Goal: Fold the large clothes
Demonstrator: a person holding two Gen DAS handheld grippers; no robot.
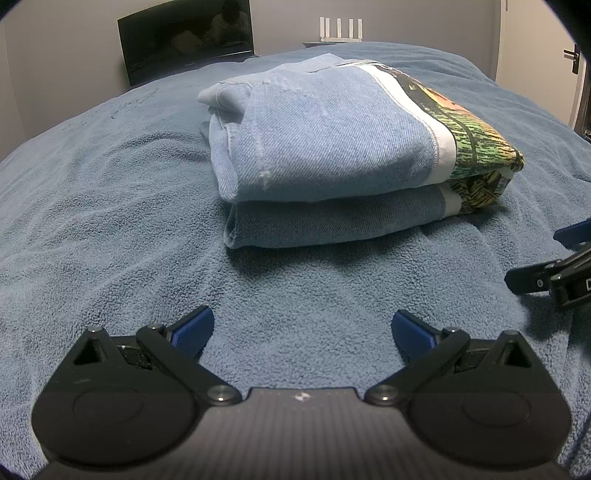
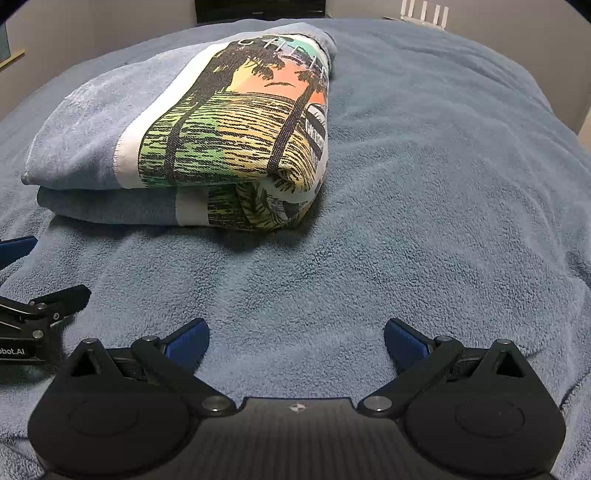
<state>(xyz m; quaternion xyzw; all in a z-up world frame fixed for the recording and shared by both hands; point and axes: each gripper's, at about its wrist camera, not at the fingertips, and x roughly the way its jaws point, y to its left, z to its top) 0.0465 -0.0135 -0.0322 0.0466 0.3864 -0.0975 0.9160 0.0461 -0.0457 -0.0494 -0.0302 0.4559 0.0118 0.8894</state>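
Note:
A light blue garment (image 1: 325, 147) with a white band and a colourful palm-tree print (image 2: 229, 136) lies folded into a thick bundle on the blue fleece bed cover (image 1: 110, 221). My left gripper (image 1: 302, 328) hovers above the cover in front of the bundle, jaws wide open, nothing between the blue pads. My right gripper (image 2: 295, 334) is likewise open and empty, set back from the printed end of the bundle. Each gripper shows at the edge of the other's view: the right gripper (image 1: 554, 273) at the right side, the left gripper (image 2: 33, 306) at the left side.
The blue cover (image 2: 443, 184) stretches around the bundle on all sides. A dark laptop screen (image 1: 184, 40) stands behind the bed at the left. A white router with antennas (image 1: 341, 31) sits by the grey wall. A door with a handle (image 1: 572, 59) is at the far right.

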